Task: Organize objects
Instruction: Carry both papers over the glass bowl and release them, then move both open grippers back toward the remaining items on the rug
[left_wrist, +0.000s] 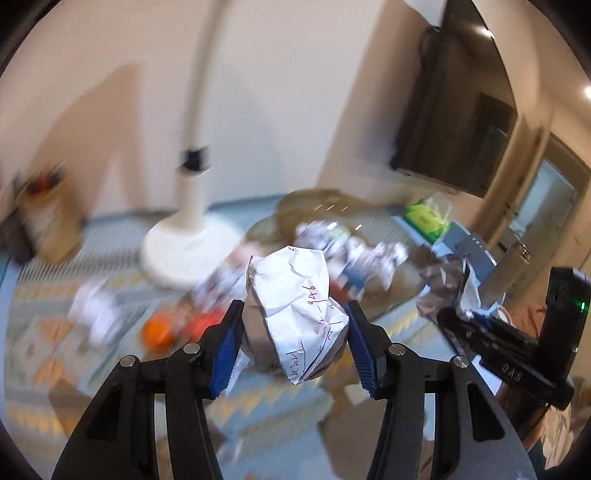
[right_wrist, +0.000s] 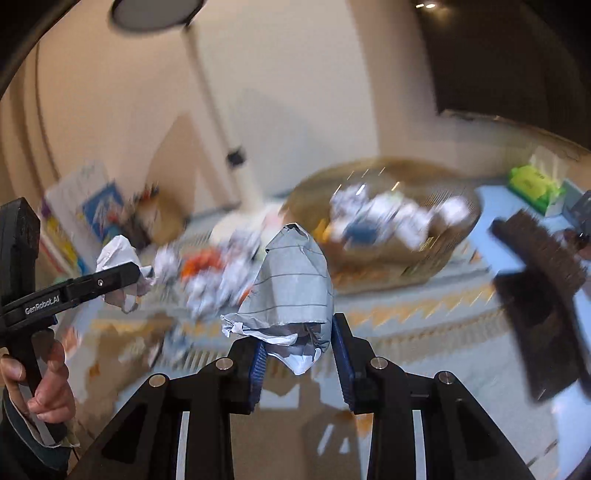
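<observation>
A: What is the left gripper (left_wrist: 293, 328) carrying?
B: Its jaws pinch a crumpled paper ball (left_wrist: 295, 314) with handwriting on it, lifted clear of the patterned rug (left_wrist: 55, 332), on the near side of the woven basket (right_wrist: 436, 258)

A: And the right gripper (right_wrist: 299, 354)?
B: Its jaws are clamped on a crumpled lined sheet (right_wrist: 291, 291), also raised above the rug, nearer the camera than the basket

A: What is in the basket?
B: More crumpled papers (right_wrist: 388, 214), blurred. Further paper wads (right_wrist: 207, 280) lie on the rug left of the basket, with an orange ball (left_wrist: 159, 330) among them

A: Anything else near the basket?
B: A white lamp base (left_wrist: 184, 247) stands to its left, a green tissue pack (right_wrist: 532, 184) to its right
</observation>
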